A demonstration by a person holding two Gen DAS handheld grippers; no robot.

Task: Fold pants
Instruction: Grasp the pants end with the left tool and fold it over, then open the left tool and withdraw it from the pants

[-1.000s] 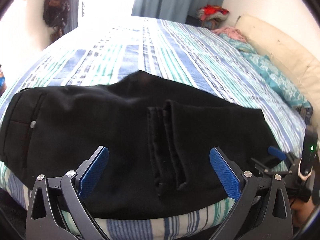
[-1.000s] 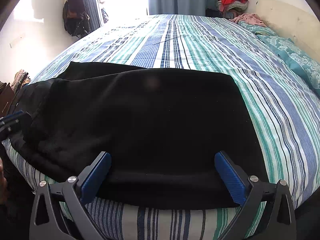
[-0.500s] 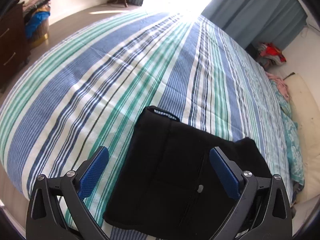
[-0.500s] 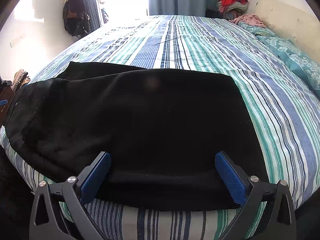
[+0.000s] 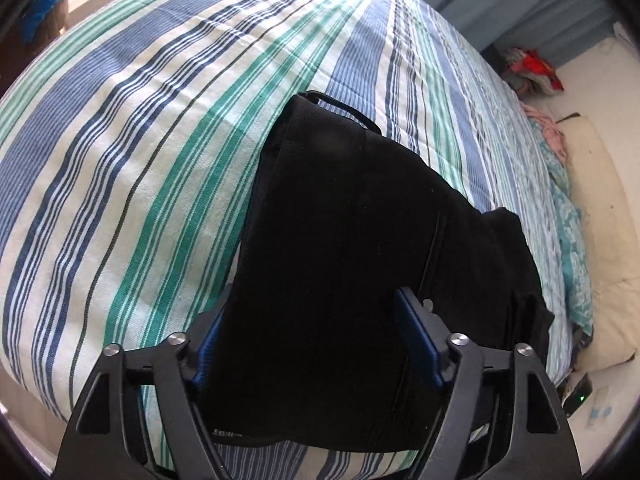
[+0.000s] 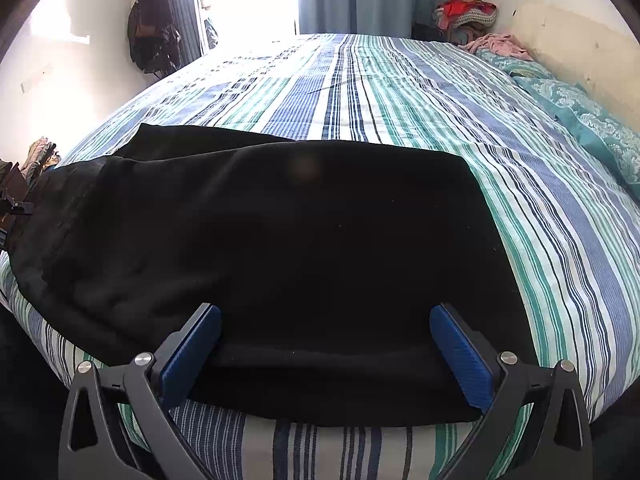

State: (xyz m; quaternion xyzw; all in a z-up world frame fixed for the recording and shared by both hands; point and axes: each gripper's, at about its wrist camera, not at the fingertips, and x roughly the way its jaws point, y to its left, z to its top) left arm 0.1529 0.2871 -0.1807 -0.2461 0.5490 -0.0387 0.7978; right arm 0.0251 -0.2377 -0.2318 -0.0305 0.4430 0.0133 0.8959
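The black pants (image 6: 280, 248) lie folded lengthwise along the near edge of the striped bed (image 6: 400, 92). In the left wrist view the pants (image 5: 352, 240) run away from me, waistband end near my left gripper (image 5: 312, 336). Its blue pads straddle the waist end, with black cloth between them and over the left pad; the jaws have narrowed but still stand apart. My right gripper (image 6: 326, 344) is open, its pads wide apart over the folded leg end, just above the cloth.
Teal pillows (image 6: 592, 120) and a cream headboard (image 6: 580, 44) lie on the right. A heap of clothes (image 6: 464, 12) sits by the blue curtains. A dark bag hangs on the left wall (image 6: 152, 36). The bed's near edge drops off below both grippers.
My left gripper swung from the middle of the pants to the waist end, came down onto it, and its jaws narrowed around the cloth. The right gripper has not moved.
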